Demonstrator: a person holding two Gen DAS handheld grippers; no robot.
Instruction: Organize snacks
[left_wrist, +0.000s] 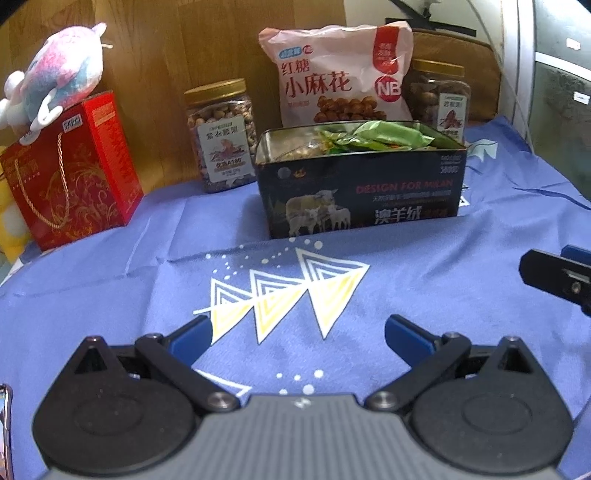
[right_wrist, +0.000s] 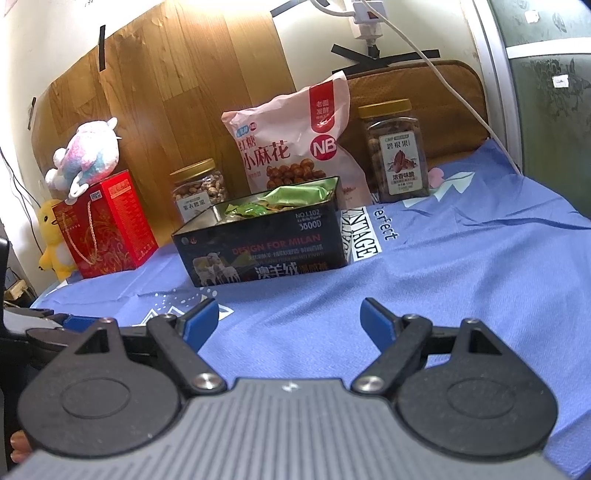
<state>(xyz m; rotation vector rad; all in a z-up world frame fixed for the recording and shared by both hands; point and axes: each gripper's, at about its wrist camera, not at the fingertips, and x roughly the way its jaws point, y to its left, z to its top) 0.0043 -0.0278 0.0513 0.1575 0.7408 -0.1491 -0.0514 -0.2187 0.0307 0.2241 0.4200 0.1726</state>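
A black tin box (left_wrist: 362, 192) stands open on the blue cloth, holding green snack packets (left_wrist: 373, 136); it also shows in the right wrist view (right_wrist: 266, 251) with the packets (right_wrist: 288, 199). Behind it stand a pink snack bag (left_wrist: 340, 74) (right_wrist: 295, 140), a nut jar (left_wrist: 221, 133) (right_wrist: 199, 188) on the left and a pecan jar (left_wrist: 439, 96) (right_wrist: 397, 147) on the right. My left gripper (left_wrist: 299, 332) is open and empty over the cloth, in front of the tin. My right gripper (right_wrist: 290, 317) is open and empty, to the tin's front right.
A red gift box (left_wrist: 74, 177) (right_wrist: 107, 225) with a plush toy (left_wrist: 55, 81) (right_wrist: 88, 155) on top stands at the left. A yellow plush duck (right_wrist: 53, 236) sits beside it. A wood panel (right_wrist: 177, 92) backs the table. A white cable (right_wrist: 443, 81) hangs at the right.
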